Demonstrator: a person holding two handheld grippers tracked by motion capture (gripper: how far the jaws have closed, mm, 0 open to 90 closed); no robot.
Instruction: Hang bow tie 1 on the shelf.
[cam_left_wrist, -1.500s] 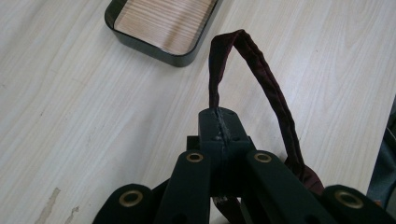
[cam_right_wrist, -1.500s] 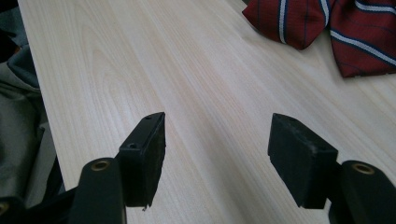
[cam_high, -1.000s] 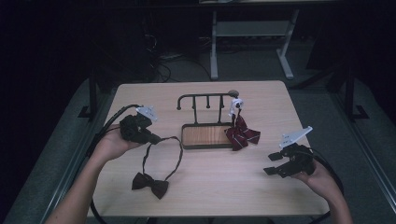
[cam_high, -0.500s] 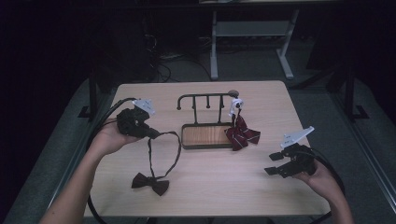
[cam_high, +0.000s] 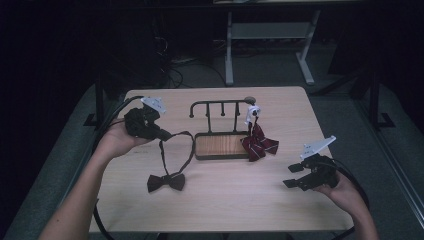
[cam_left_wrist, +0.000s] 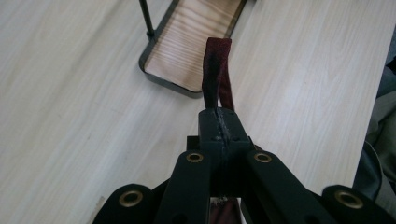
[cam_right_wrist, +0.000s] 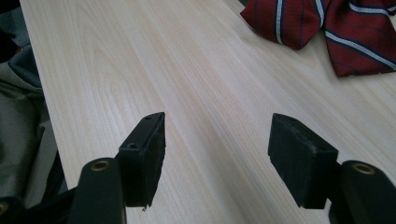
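Note:
My left gripper (cam_high: 166, 135) is shut on the strap (cam_left_wrist: 217, 70) of a dark maroon bow tie (cam_high: 166, 181). The strap loops down from the jaws to the bow, which rests low over the table's front left. A black hook rack with a wooden base (cam_high: 220, 145) stands mid-table. A red striped bow tie (cam_high: 259, 142) with a white tag hangs from the rack's right end and spreads onto the table. Near the front right, my right gripper (cam_high: 292, 176) stands open over bare wood, the striped bow tie (cam_right_wrist: 327, 28) beyond its jaws (cam_right_wrist: 217, 144).
The light wooden table (cam_high: 300, 110) has dark floor all around it. A white desk frame (cam_high: 270, 35) stands behind it. Cables trail from both grippers off the table's sides. The rack's base (cam_left_wrist: 187, 46) lies just beyond my left gripper.
My left gripper has risen with the strap, pulling the loop taller and drawing the bow a little toward the rack. The right gripper has stayed still.

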